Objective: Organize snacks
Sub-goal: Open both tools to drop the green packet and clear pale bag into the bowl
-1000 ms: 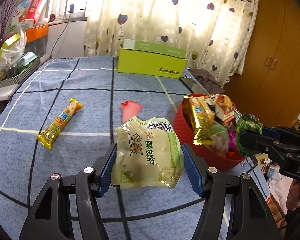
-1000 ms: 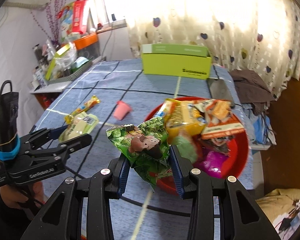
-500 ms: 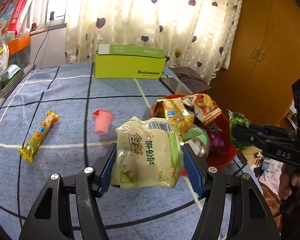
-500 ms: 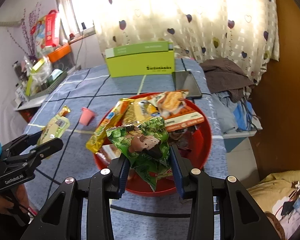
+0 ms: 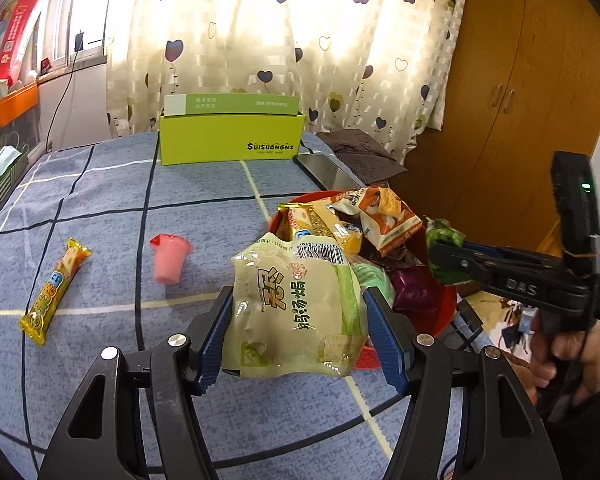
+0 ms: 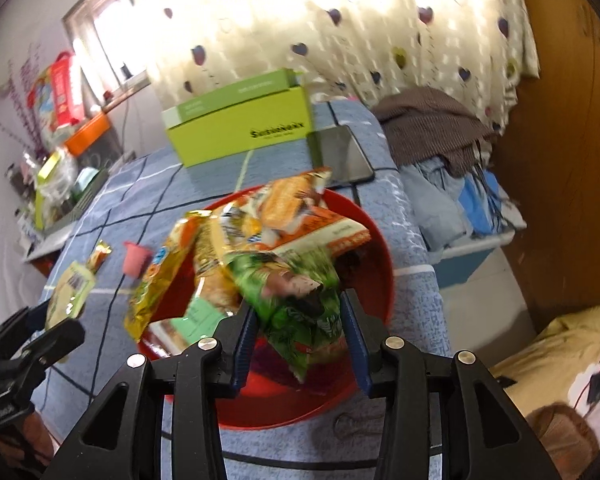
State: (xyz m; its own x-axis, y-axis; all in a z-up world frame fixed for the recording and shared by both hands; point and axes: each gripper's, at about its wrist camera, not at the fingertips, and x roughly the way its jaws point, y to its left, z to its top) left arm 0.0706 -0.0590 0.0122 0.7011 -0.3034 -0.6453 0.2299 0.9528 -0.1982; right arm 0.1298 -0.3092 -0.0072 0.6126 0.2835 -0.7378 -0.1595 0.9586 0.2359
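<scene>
A: Where are the snacks right now?

B: The pale green packet (image 5: 296,304) is pinched between the blue pads of the left gripper (image 5: 298,320), held up above the blue checked tablecloth (image 5: 112,184) just beside the red bowl (image 6: 374,240). The green packet (image 6: 296,300) sits between the pads of the right gripper (image 6: 298,340), right over the bowl's near side (that view is blurred, so I judge the jaws pressed on it, not loosening).

A: And the bowl?

B: It stands by the table's right edge, already heaped with packets. A yellow snack bar (image 5: 54,290) lies toward the left edge, and a pink jelly cup (image 5: 168,260) on its side between bar and bowl. At the far edge are a green box (image 5: 232,136) and a phone (image 6: 340,158).

A: How should the drop go?

B: Lower the green packet into the open near side of the bowl, not onto the leaning pile, then part the jaws. Keep the left gripper back until the right is clear, so the two tools do not collide over the bowl.
</scene>
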